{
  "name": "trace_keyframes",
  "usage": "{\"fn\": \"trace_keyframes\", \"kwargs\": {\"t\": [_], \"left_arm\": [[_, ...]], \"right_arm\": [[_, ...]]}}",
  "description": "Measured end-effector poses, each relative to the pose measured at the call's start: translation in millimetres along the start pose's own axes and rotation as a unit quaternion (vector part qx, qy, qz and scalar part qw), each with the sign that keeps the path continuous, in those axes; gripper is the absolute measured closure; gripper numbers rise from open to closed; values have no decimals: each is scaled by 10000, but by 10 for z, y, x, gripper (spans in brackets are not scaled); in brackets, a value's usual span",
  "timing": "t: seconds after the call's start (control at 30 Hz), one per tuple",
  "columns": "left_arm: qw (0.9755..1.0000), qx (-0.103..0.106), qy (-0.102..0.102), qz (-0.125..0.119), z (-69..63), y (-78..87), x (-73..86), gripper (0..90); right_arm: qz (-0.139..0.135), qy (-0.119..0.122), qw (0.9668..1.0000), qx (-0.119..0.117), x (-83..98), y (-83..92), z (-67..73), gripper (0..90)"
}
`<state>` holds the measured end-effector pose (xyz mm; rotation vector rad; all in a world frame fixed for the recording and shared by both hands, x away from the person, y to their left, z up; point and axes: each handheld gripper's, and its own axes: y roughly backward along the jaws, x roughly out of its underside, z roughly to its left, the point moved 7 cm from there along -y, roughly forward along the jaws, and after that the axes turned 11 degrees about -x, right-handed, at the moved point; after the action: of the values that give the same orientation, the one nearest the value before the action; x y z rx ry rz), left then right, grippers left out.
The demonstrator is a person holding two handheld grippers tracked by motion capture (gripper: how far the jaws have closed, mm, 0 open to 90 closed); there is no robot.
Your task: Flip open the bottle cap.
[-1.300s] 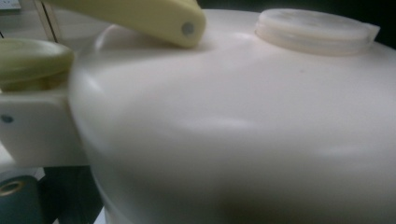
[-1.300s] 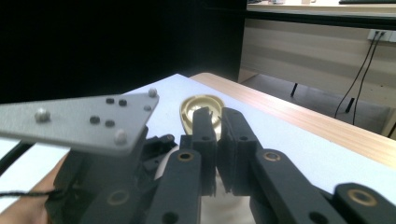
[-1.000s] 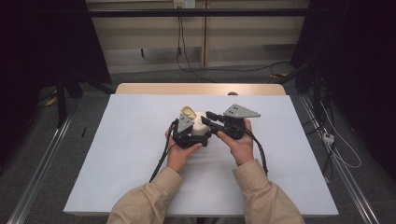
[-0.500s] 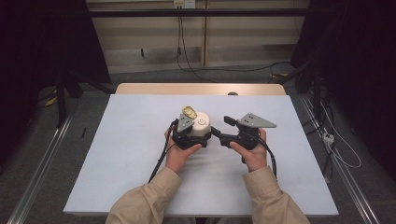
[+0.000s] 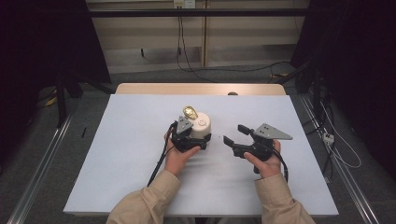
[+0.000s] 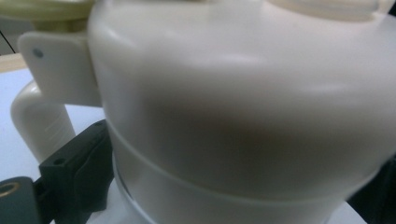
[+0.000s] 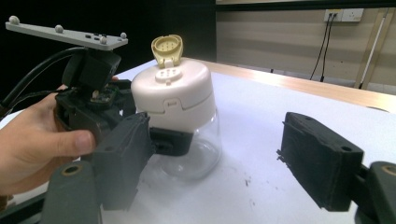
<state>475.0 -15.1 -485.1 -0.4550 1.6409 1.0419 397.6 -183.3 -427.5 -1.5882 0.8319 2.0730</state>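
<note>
Gripping unlabelled jar (image 5: 201, 127) in left gripper (image 5: 189, 140) fingers, right gripper (image 5: 235, 135) fingers just spreading, empty.

Even overhead light brightens the white counter (image 5: 130, 154) in the high view, while the room's sides sink into black; shadows are faint; the left gripper view is badly out of focus on the pale jar (image 6: 243, 112); the right gripper view stays sharp.

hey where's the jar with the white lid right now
The jar stands near the middle of the table in the high view, held at its base by the left gripper; the open right gripper is off to its right, apart from it.
</note>
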Motion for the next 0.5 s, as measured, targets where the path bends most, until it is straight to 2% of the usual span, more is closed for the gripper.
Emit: {"fn": "trace_keyframes", "kwargs": {"t": [0.1, 0.2, 0.27, 0.4, 0.47, 0.5], "left_arm": [[9999, -46, -62, 88, -7, 17, 8, 34], [9991, -121, -337, 245, -4, 41, 74, 40], [9988, -133, -396, 242, 1, 89, 88, 48], [9991, -79, -322, 274, 38, 203, 110, 68], [9996, -49, -164, 220, 65, 269, 101, 67], [9997, -36, -152, 206, 78, 309, 90, 67]], "right_arm": [[18, 8, 10000, 32, 32, 56, 11, 239], [10, 39, 10000, 49, 43, 109, 22, 232], [-19, -6, 10000, 36, 52, 134, 26, 226], [47, 2, 9999, 98, 99, 164, 19, 206], [90, 28, 9999, 112, 121, 171, 22, 202], [123, 47, 9998, 139, 133, 174, 23, 194]]}}
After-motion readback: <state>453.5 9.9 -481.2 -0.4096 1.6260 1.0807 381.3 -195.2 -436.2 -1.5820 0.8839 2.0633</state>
